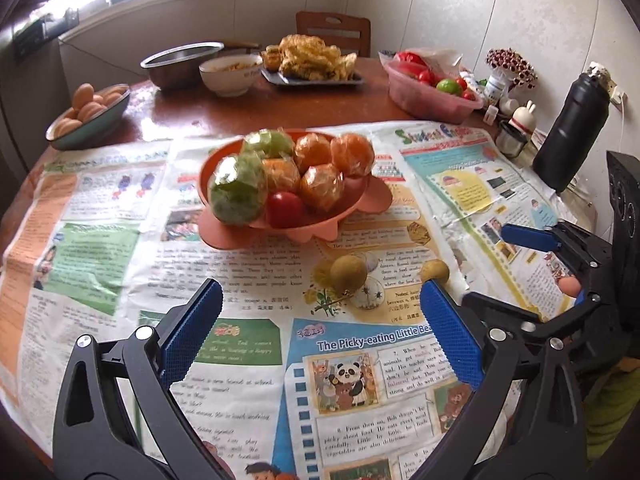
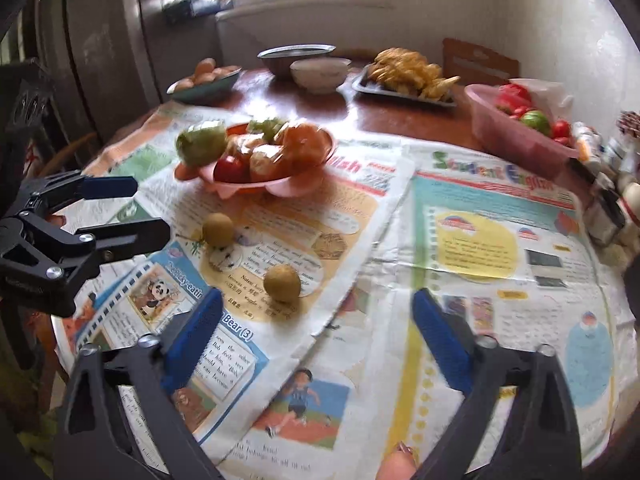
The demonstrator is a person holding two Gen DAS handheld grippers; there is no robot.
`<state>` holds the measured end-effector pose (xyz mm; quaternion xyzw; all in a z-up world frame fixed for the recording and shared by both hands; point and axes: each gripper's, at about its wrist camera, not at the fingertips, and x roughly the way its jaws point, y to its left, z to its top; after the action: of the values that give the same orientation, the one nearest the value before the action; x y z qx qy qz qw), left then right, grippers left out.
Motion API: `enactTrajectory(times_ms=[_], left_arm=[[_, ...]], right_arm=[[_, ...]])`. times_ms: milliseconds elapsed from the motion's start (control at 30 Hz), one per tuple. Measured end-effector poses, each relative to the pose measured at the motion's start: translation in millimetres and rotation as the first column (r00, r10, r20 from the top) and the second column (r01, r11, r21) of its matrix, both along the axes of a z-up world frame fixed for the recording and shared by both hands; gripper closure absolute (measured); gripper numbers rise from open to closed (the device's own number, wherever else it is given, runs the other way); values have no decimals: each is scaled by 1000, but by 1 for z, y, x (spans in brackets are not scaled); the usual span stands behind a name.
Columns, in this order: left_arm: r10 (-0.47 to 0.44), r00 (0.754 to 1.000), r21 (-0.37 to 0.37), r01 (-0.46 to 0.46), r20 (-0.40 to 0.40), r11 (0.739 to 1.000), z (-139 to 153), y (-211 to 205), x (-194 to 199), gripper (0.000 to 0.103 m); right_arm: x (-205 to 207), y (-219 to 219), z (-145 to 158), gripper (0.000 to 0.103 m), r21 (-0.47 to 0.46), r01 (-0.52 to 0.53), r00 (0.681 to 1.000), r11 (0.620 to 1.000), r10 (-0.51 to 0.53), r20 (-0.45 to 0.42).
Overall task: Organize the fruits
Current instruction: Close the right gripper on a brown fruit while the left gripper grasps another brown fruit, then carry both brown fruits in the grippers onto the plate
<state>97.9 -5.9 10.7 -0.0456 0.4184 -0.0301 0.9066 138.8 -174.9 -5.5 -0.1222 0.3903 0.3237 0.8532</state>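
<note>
An orange fruit dish (image 1: 360, 204) (image 2: 280, 186) stands mid-table on newspaper, holding wrapped oranges (image 1: 322, 186), wrapped green fruit (image 1: 236, 196) and a red fruit (image 1: 285, 209). Two small brown fruits lie loose on the paper in front of it: one (image 1: 348, 273) (image 2: 218, 230) and another (image 1: 435, 270) (image 2: 282, 283). My left gripper (image 1: 320, 300) is open and empty, just short of them. My right gripper (image 2: 316, 312) is open and empty, near the second brown fruit. Each gripper shows at the edge of the other's view (image 1: 532, 238) (image 2: 120, 208).
At the back stand a bowl of eggs (image 1: 86, 114), a metal bowl (image 1: 182, 60), a white bowl (image 1: 230, 72), a tray of fried food (image 1: 312, 62) and a pink tub of tomatoes (image 1: 432, 88). A black flask (image 1: 570, 132) and small jars stand at the right edge.
</note>
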Motion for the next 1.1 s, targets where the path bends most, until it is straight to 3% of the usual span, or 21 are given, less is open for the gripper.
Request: enactTrajectory(times_ms=[100, 167, 200, 267, 433, 600, 667, 867, 1100], left_arm=[[-25, 999, -13, 25, -19, 1000, -8, -4, 7, 25], [-41, 999, -22, 40, -26, 999, -12, -7, 11, 34], [-46, 998, -29, 45, -31, 999, -15, -8, 14, 38], [-54, 998, -34, 52, -45, 998, -19, -9, 18, 45], [-93, 993, -47, 90, -71, 995, -30, -16, 29, 69], [-101, 992, -7, 101, -71, 995, -34, -24, 35, 74], [-97, 993, 16, 98, -70, 995, -34, -25, 36, 83], [-96, 993, -30, 94, -68, 995, -28, -14, 34, 84], [-67, 997, -70, 71, 50, 995, 21, 16, 15, 84]], right_arm=[[5, 12, -11, 43, -33, -36, 999, 999, 36, -20], [7, 20, -18, 62, -48, -66, 997, 997, 64, -33], [6, 23, -20, 64, -56, -69, 997, 996, 68, -29], [4, 27, -19, 81, -67, -92, 996, 993, 92, -8], [2, 26, -19, 80, -49, -105, 994, 993, 105, -12], [0, 18, -15, 80, -10, -104, 994, 995, 104, -17], [-1, 16, -12, 80, 8, -104, 994, 995, 104, -16], [-2, 15, -3, 80, 43, -111, 994, 993, 112, -17], [1, 28, 13, 81, 84, -136, 991, 987, 137, 1]])
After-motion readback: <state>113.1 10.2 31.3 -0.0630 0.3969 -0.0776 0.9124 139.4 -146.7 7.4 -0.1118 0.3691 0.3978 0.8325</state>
